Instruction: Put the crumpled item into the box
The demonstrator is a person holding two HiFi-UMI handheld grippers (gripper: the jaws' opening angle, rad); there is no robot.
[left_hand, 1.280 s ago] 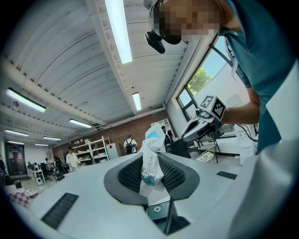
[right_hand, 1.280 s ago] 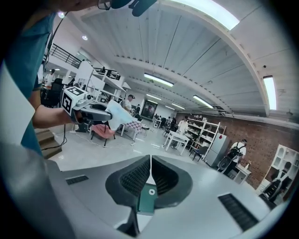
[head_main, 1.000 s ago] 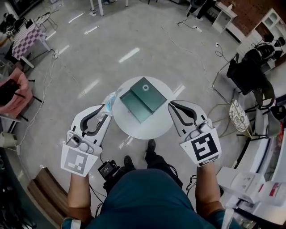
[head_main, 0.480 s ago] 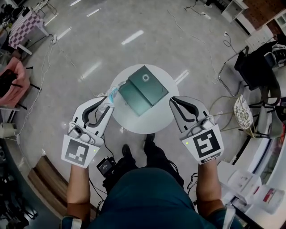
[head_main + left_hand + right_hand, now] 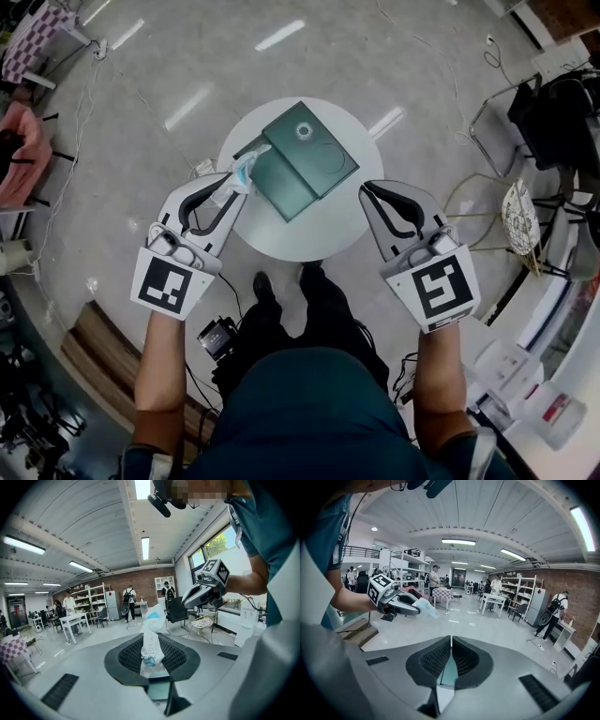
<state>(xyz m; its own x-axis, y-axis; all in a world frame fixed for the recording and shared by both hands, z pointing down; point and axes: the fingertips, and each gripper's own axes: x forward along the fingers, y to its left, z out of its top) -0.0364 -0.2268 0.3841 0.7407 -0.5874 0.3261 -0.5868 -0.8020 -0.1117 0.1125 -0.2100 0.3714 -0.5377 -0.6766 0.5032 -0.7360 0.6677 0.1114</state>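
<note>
A round white table (image 5: 281,246) carries an open dark green box (image 5: 302,161), its lid lying flat beside the base. My left gripper (image 5: 231,187) is shut on the crumpled white and blue item (image 5: 246,169), which hangs over the table's left edge next to the box's near corner. The left gripper view shows the crumpled item (image 5: 151,641) pinched between the ribbed pads and sticking up past them. My right gripper (image 5: 368,191) is off the table's right edge, shut with nothing in it; in the right gripper view its pads (image 5: 461,656) meet.
The person's feet (image 5: 264,286) stand under the table's near side. A black device (image 5: 217,336) and cables lie on the floor. A wooden board (image 5: 94,366) is at lower left. Chairs (image 5: 553,112) and a wire basket (image 5: 521,225) stand to the right.
Both grippers have sunk toward the table. The left one has carried the crumpled item from beside the table's left edge to over it, close to the box.
</note>
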